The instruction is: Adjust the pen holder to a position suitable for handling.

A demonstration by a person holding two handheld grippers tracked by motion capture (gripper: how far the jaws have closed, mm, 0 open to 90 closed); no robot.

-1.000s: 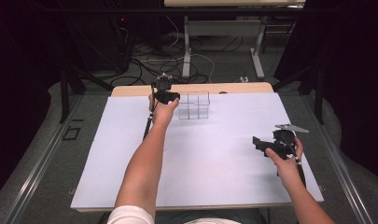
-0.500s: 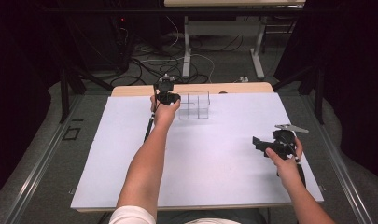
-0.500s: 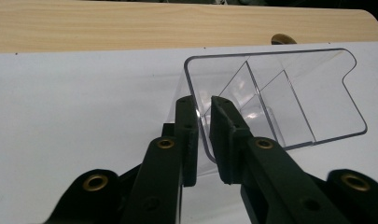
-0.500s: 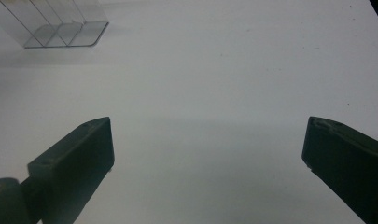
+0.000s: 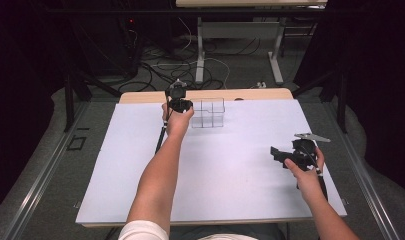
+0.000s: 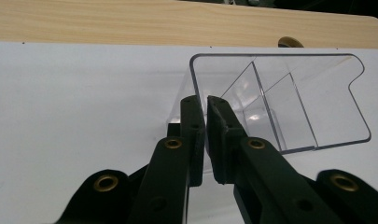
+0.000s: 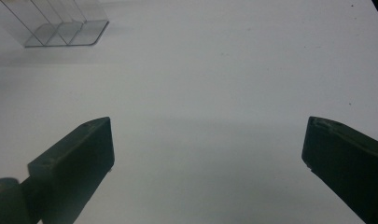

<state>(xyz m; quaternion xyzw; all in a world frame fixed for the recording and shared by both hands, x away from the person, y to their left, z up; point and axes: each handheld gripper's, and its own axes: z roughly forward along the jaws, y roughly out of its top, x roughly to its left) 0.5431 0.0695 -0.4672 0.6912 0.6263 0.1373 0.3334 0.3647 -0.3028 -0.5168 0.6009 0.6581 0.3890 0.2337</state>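
Note:
A clear plastic box point(image 5: 208, 113) with inner dividers stands at the far middle of the white sheet point(image 5: 230, 180). My left gripper point(image 5: 185, 106) is at the box's left side. In the left gripper view its jaws point(image 6: 206, 105) are shut on the near left wall of the clear box point(image 6: 289, 102), with the thin wall between the pads. My right gripper point(image 5: 276, 153) is held low over the sheet at the right, far from the box. In the right gripper view it point(image 7: 207, 144) stands wide open with bare sheet between the jaws, and the clear box point(image 7: 60, 23) shows at the top left.
The white sheet covers most of a wooden table whose far edge point(image 5: 145, 96) shows behind the box, with a round cable hole point(image 6: 289, 43) in it. Desk legs and cables lie on the floor beyond.

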